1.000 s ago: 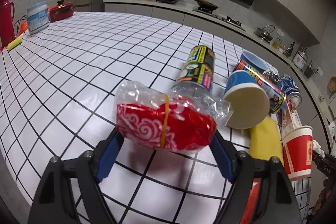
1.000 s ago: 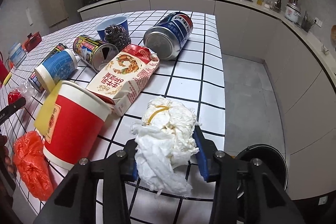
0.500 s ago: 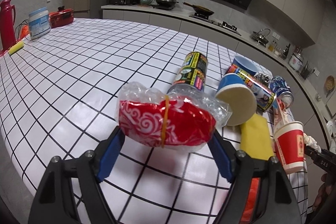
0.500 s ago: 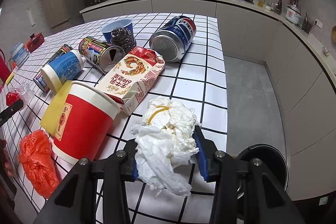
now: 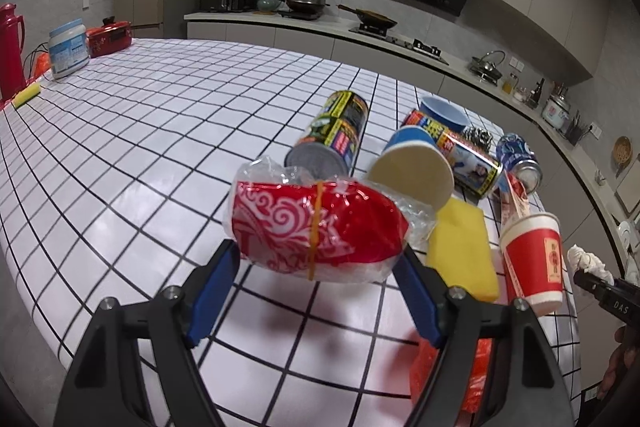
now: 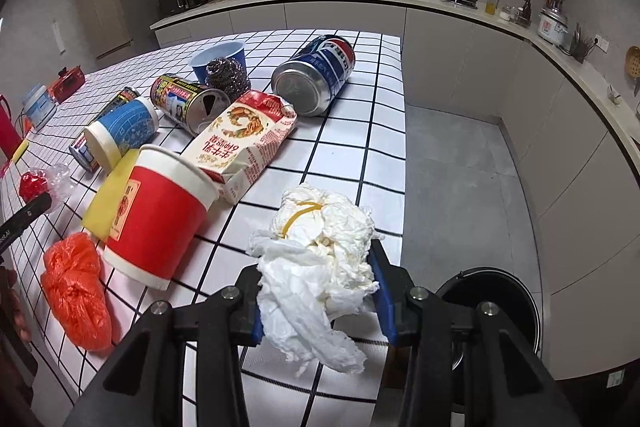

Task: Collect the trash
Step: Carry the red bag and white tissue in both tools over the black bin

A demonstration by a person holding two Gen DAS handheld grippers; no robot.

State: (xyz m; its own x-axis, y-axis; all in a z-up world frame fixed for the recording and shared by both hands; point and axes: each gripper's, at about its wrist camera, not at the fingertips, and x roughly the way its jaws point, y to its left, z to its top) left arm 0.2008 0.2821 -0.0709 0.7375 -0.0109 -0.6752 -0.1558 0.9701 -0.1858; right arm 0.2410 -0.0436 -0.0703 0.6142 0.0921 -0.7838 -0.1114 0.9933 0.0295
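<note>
**Both claws loaded, bin run next**

The left claw is clamped on a red-patterned plastic wrapper bundle tied with a yellow rubber band, held clear above the tiled worktop. The right claw grips a crumpled white tissue wad, also banded in yellow, hanging just past the worktop's edge. Each claw is closed only as far as its soft load allows.

The step in hand looks like the carry: two pieces lifted, neither yet dropped. A dark round trash bin stands on the floor below and to the right of the right claw, so the tissue seems closest to disposal. The next move likely calls for swinging the right claw over the bin's opening, then spreading it; the left must travel farther across.

Much trash still lies on the worktop: a red paper cup, a milk carton, a Pepsi can, a printed tin can, a blue paper cup, a green-labelled can, an orange plastic bag and a yellow sponge.
</note>
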